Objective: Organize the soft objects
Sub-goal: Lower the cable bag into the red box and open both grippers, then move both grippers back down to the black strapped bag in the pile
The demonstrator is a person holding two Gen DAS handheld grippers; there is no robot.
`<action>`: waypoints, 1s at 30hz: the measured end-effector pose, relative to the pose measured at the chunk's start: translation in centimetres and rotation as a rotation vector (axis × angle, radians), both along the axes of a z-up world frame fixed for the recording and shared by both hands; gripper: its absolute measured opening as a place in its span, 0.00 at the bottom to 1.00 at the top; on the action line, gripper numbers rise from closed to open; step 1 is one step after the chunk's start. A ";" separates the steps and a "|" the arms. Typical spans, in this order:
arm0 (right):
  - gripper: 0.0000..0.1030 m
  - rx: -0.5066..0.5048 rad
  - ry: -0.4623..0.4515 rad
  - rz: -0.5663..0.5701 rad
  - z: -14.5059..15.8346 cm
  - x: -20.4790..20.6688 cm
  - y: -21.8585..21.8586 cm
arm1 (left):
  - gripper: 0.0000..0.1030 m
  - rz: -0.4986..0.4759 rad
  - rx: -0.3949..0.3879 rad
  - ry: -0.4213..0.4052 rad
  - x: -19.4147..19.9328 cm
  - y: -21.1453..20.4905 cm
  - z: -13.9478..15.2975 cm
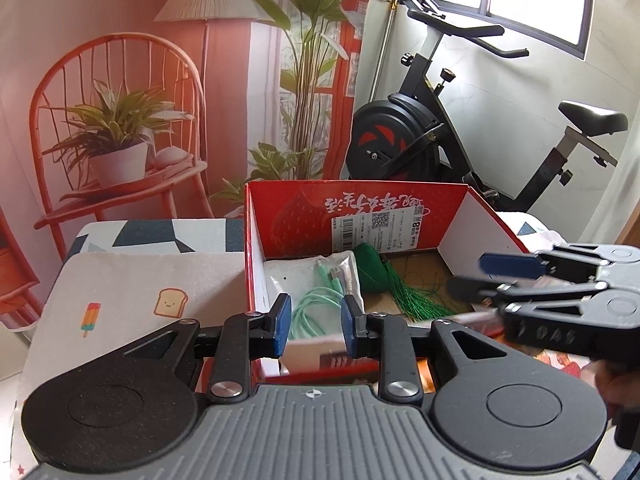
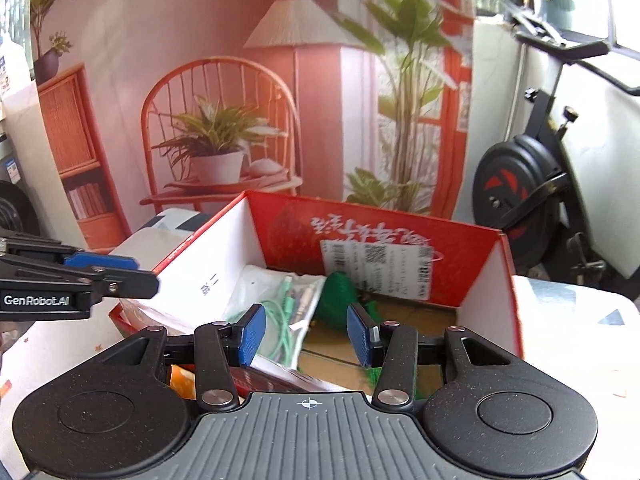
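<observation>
Above the red box (image 1: 256, 240), both grippers tilt downward — left fingers (image 1: 282, 326) and right fingers (image 2: 253, 334) parted, holding nothing.

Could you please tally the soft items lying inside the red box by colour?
Green: 1, the tasselled thread bundle
Mint green: 1, the coiled cable
Clear white: 1, the plastic bag under the cable
Total: 3, all inside the red box

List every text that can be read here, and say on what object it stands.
"GenRobot.AI": side of the left gripper.
"8": white shipping label on the red box; the rest is too small.
Large white script on the box: stylised, upside down, unreadable.
</observation>
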State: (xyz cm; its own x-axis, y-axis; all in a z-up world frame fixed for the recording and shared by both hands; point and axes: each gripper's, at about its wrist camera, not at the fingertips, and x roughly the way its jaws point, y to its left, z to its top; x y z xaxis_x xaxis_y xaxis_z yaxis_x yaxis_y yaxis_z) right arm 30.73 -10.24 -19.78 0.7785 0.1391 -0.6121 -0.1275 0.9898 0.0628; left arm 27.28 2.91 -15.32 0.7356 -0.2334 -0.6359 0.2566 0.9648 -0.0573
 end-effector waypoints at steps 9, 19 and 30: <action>0.42 -0.014 -0.046 -0.035 1.2 -4.5 -2.1 | 0.28 -0.020 0.015 -0.007 -3.5 -0.5 0.1; 0.45 0.040 -0.083 -0.077 -0.2 -10.9 -4.2 | 0.28 -0.061 -0.016 0.025 -8.2 -0.4 -2.0; 0.45 0.058 0.071 -0.047 -6.3 -17.6 -3.2 | 0.28 -0.034 -0.076 0.188 -12.9 1.2 -8.6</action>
State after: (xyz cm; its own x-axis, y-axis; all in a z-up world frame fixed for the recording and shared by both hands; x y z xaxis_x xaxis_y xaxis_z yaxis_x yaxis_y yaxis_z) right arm 13.17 -13.45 -26.08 0.7397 0.1404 -0.6581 -0.0743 0.9891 0.1275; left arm 14.40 4.13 -23.89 0.5962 -0.3085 -0.7412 0.2669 0.9469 -0.1794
